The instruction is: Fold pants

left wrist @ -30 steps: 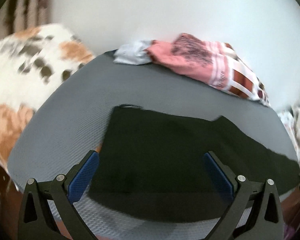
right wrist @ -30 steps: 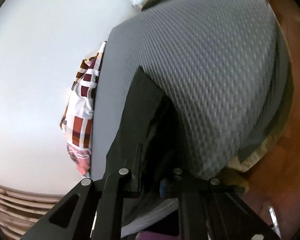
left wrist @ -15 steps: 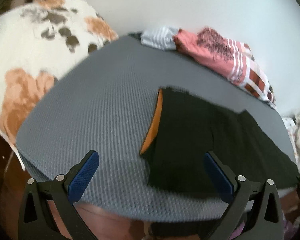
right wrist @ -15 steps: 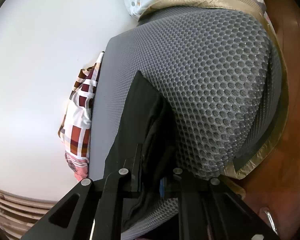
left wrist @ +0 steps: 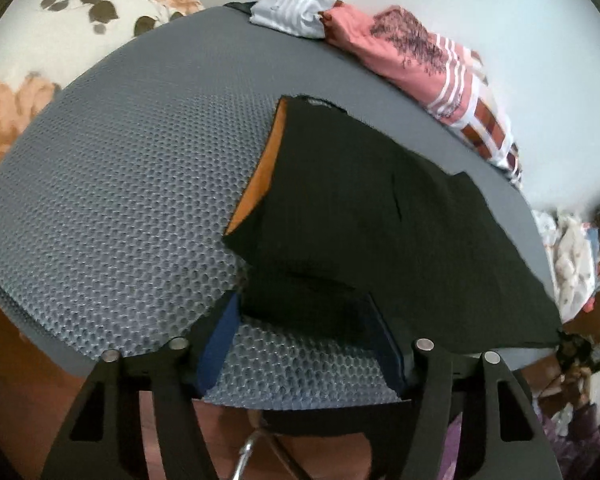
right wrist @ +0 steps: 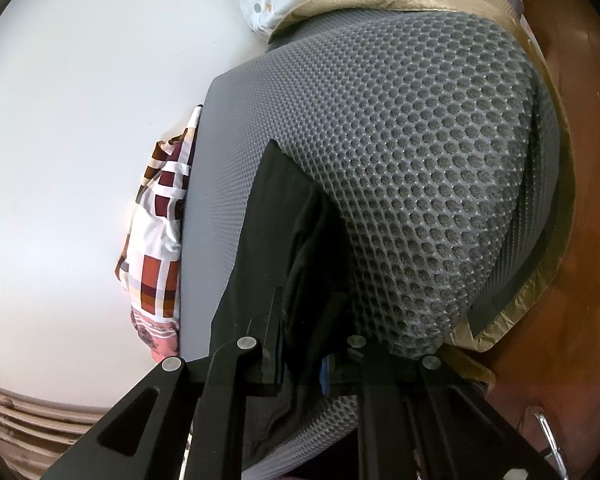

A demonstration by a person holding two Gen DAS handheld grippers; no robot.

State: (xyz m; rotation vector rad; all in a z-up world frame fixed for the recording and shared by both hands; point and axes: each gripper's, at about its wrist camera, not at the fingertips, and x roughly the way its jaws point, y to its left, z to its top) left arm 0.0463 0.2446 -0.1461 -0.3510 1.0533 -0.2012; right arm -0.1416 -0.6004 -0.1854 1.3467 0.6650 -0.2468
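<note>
Black pants [left wrist: 380, 216] lie flat on the grey honeycomb mat [left wrist: 112, 184], long axis running roughly 10 to 4 o'clock in the left wrist view, orange inner waistband [left wrist: 260, 172] showing at the 10 o'clock end.

Left hand-held gripper [left wrist: 304, 336]: at the near corner of the waist end, fingers part-spread, a flap of black cloth between the blue pads [left wrist: 220, 332]. Pads not visibly pressing on it, so I judge it straddling, not yet pinching. Pants extend away from it toward 12–3 o'clock.

Right hand-held gripper [right wrist: 304, 344]: fingers drawn close together on a bunched edge of the pants [right wrist: 276, 216]; looks like a pinch. From there the garment runs straight ahead to 12 o'clock, narrow strip, mat on the 1–3 o'clock side.

Key relation: both grippers sit on the near long edge, one at each end; far edge lies toward the pile of pink and checked clothes [left wrist: 428, 64] at 1 o'clock in the left view. Left is the one with ground to make up: its grip isn't set.

Judgement: next move needs the left to close on that corner, then both carry the near edge across the long axis. Risk: left gets only one layer and the fold skews.
</note>
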